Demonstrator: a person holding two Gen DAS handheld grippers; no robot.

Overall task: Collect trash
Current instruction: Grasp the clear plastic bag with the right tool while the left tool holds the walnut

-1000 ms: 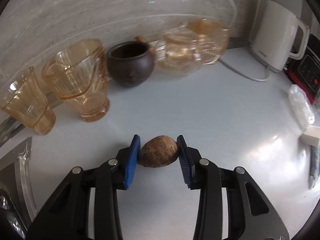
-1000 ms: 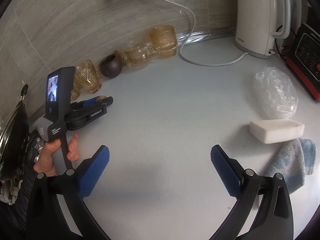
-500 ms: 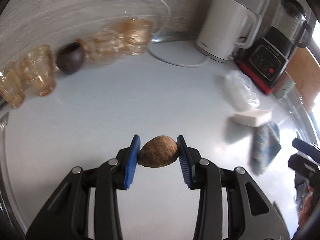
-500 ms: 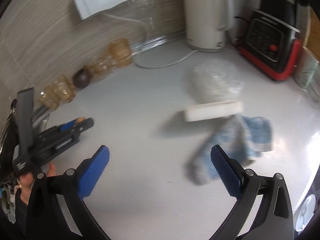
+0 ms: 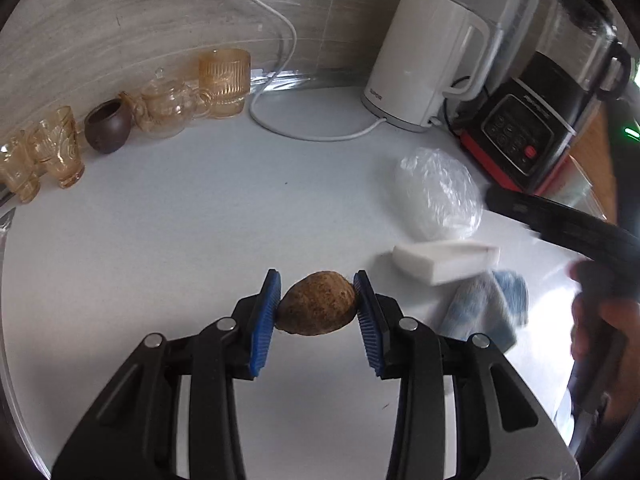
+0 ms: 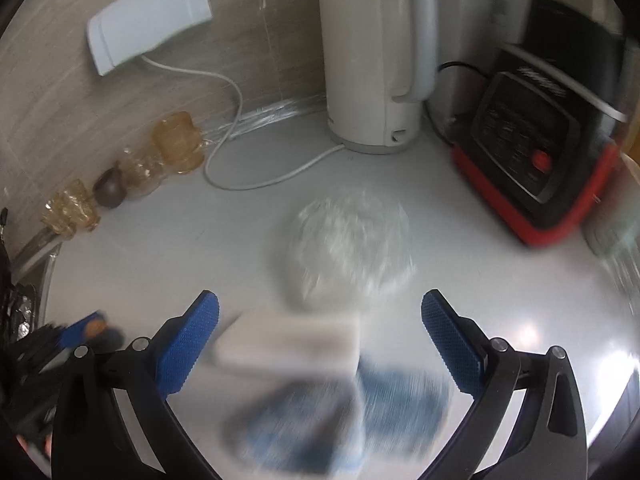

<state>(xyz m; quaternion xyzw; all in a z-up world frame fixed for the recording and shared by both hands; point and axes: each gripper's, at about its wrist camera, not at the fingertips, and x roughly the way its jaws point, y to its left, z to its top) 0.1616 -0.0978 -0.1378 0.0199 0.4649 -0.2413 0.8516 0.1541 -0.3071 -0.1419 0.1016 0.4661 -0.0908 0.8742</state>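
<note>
My left gripper (image 5: 318, 300) is shut on a brown, rough nutshell-like piece of trash (image 5: 318, 309) and holds it above the white counter (image 5: 192, 216). A crumpled clear plastic bag (image 5: 438, 194) lies on the counter to the right; it also shows, blurred, in the right wrist view (image 6: 348, 244). My right gripper (image 6: 320, 334) is open and empty, above a white sponge block (image 6: 290, 342) and a blue cloth (image 6: 340, 420), just short of the bag. The left gripper shows small at the left edge of the right wrist view (image 6: 86, 328).
Amber glasses (image 5: 56, 152), a dark brown pot (image 5: 108, 130), a glass teapot (image 5: 168, 108) and an amber cup (image 5: 224, 80) line the back wall. A white kettle (image 5: 424, 56) with its cord and a black and red blender (image 5: 532, 120) stand at the back right.
The left gripper has drawn back and swung right with the brown piece still held. The right gripper has moved forward and right toward the sponge, cloth and plastic bag, still open.
</note>
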